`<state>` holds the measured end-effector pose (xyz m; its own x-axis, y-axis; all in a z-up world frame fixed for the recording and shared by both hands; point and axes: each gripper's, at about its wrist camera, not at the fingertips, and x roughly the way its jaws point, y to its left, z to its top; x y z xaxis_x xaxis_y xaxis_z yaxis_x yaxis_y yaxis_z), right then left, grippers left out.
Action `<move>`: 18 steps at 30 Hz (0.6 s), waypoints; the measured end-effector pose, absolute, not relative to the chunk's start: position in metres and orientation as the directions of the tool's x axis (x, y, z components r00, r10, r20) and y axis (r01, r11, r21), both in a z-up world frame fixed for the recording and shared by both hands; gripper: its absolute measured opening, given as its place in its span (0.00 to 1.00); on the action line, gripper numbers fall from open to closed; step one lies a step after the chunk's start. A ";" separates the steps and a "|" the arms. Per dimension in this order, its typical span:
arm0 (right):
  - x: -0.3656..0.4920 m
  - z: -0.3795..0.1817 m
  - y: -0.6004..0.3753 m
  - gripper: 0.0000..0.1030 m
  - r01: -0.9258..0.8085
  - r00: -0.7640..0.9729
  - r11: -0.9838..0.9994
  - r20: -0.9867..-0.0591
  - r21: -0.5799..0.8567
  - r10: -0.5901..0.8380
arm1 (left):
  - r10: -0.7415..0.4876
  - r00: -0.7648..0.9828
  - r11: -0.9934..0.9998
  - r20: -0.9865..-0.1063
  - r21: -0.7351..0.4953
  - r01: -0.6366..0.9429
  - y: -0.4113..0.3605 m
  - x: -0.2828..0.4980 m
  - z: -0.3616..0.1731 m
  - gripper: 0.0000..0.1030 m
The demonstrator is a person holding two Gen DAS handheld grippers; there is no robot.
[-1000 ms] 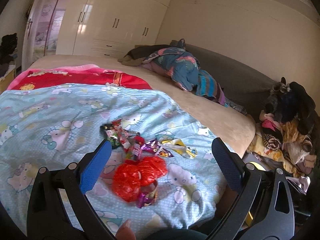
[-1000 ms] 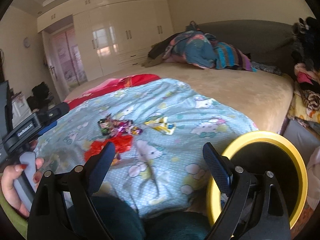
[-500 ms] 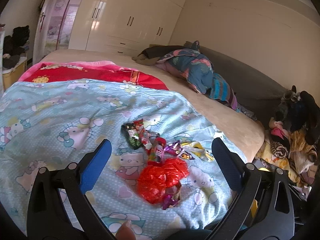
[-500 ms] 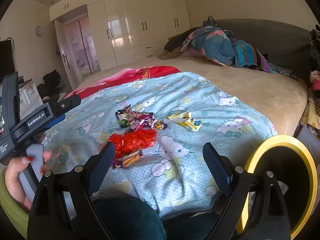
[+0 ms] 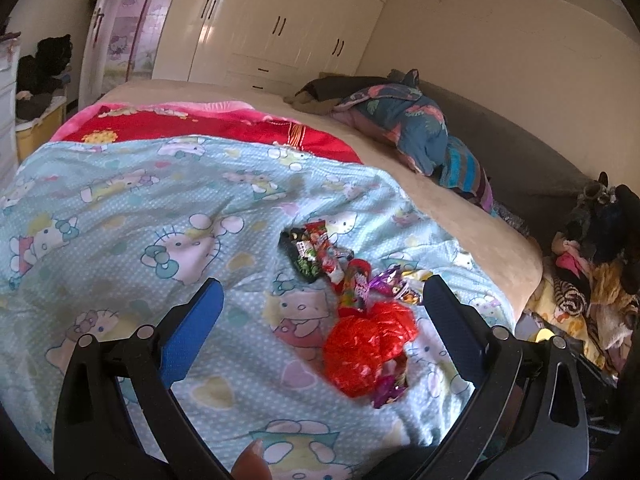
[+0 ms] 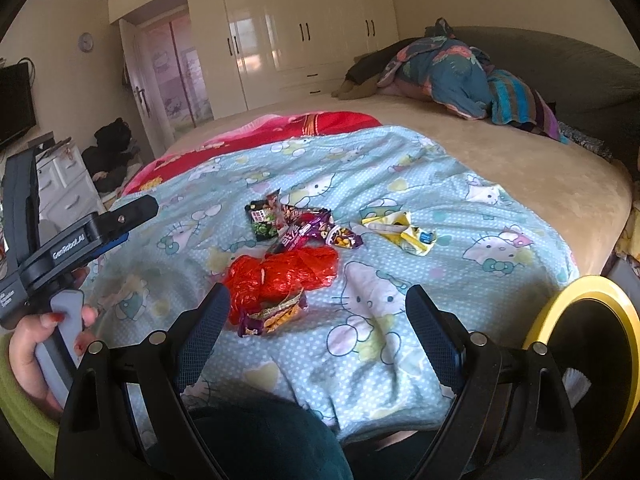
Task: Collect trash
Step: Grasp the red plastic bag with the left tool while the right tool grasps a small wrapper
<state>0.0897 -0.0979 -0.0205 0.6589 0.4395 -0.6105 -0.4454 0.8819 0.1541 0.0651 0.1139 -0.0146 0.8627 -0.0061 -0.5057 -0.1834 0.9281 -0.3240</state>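
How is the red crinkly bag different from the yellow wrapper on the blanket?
The red bag is bunched into a puffy lump; the yellow wrapper lies flatter and torn open. The red bag sits against other wrappers; the yellow wrapper lies apart, alone. Both rest on the cartoon-cat blanket, untouched by either gripper.

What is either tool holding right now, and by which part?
Nothing. The left tool and the right tool are both open and empty; the red plastic bag and the wrappers lie untouched on the blanket.
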 end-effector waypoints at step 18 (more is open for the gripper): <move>0.143 -0.064 -0.046 0.66 -0.443 0.494 0.878 -0.768 0.181 0.407 | -0.176 0.762 0.909 -0.623 -0.399 -0.116 0.116 0.089 -0.067 0.44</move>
<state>0.1429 -0.0459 -0.0638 0.4939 0.4072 -0.7683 -0.4431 0.8781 0.1805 0.0888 0.1158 -0.0668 0.7619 -0.1763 -0.6233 -0.1162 0.9094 -0.3993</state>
